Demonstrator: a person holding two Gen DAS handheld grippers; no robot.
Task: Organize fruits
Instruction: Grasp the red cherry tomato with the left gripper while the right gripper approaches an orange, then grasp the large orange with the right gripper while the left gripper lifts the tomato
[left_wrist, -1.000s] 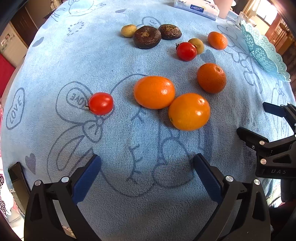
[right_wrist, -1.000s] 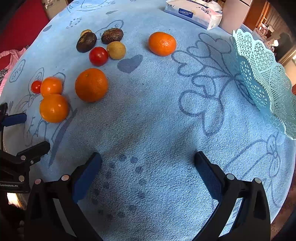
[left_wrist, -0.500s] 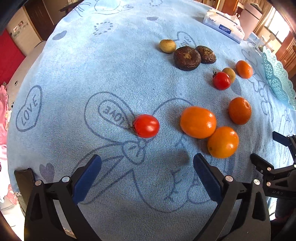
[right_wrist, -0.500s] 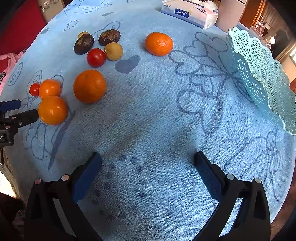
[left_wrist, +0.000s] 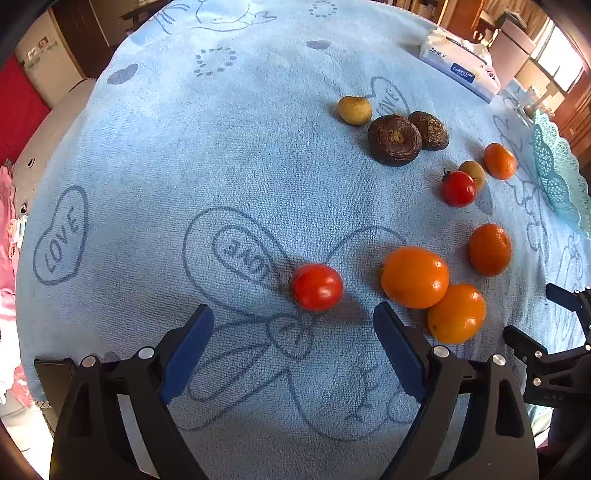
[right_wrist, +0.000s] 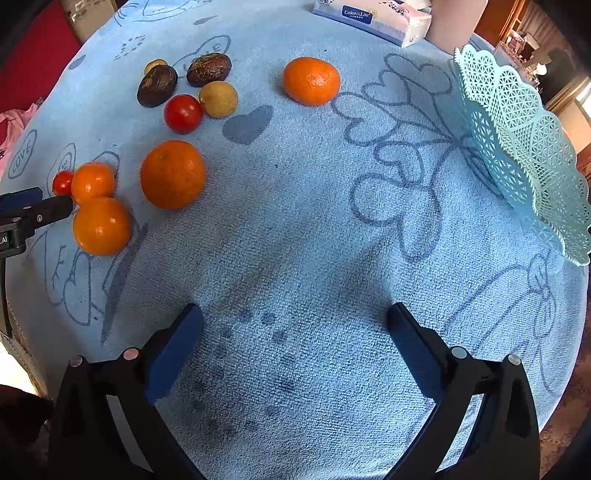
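Beside two touching oranges (left_wrist: 436, 295), a tomato (left_wrist: 316, 287) lies unobstructed beyond the closing, empty left hand-held gripper (left_wrist: 291, 325).

Bright daylight from upper right; soft shadows fall left; sharp focus; strong fisheye bending, dark corners.

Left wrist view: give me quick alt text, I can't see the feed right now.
The left gripper, its jaws closing with nothing between them yet, points down at a red tomato on a blue printed tablecloth. To its right lie two touching oranges, with more fruit and a teal lattice basket beyond.
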